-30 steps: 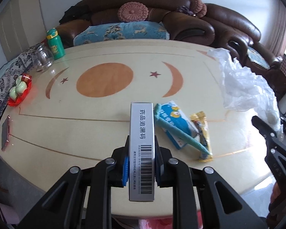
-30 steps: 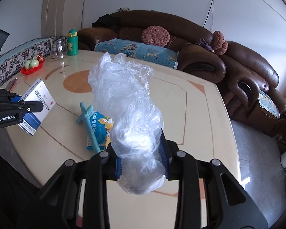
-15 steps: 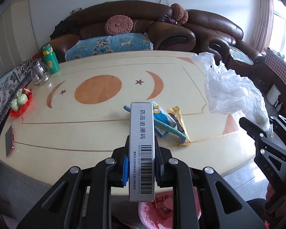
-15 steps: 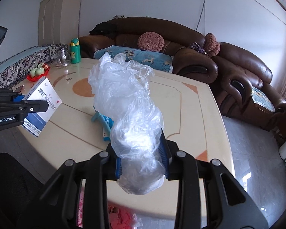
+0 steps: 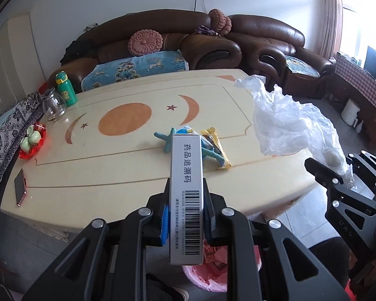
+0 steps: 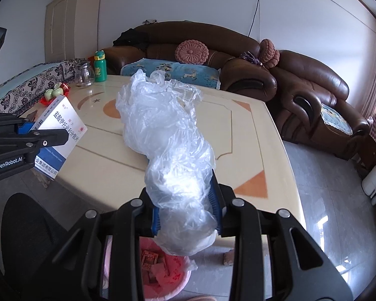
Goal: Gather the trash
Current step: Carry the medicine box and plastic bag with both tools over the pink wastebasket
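Note:
My left gripper (image 5: 185,222) is shut on a white medicine box (image 5: 186,188) with a barcode, held off the table's near edge; the box also shows in the right wrist view (image 6: 60,135). My right gripper (image 6: 186,217) is shut on a crumpled clear plastic bag (image 6: 168,135), seen at the right of the left wrist view (image 5: 285,125). A pink-lined trash bin (image 6: 163,271) stands on the floor below both grippers (image 5: 208,271). A blue snack pack, a teal stick (image 5: 168,141) and a yellow wrapper (image 5: 216,148) lie on the table.
The cream table (image 5: 117,155) holds a green bottle (image 5: 66,89), a glass jar (image 5: 53,104), a red dish with cups (image 5: 32,140) and a phone (image 5: 20,186). Brown sofas (image 5: 263,42) stand behind it. Tiled floor (image 6: 325,200) lies to the right.
Both grippers have pulled back from the table with their loads and risen. The trash bin has come into view beneath them.

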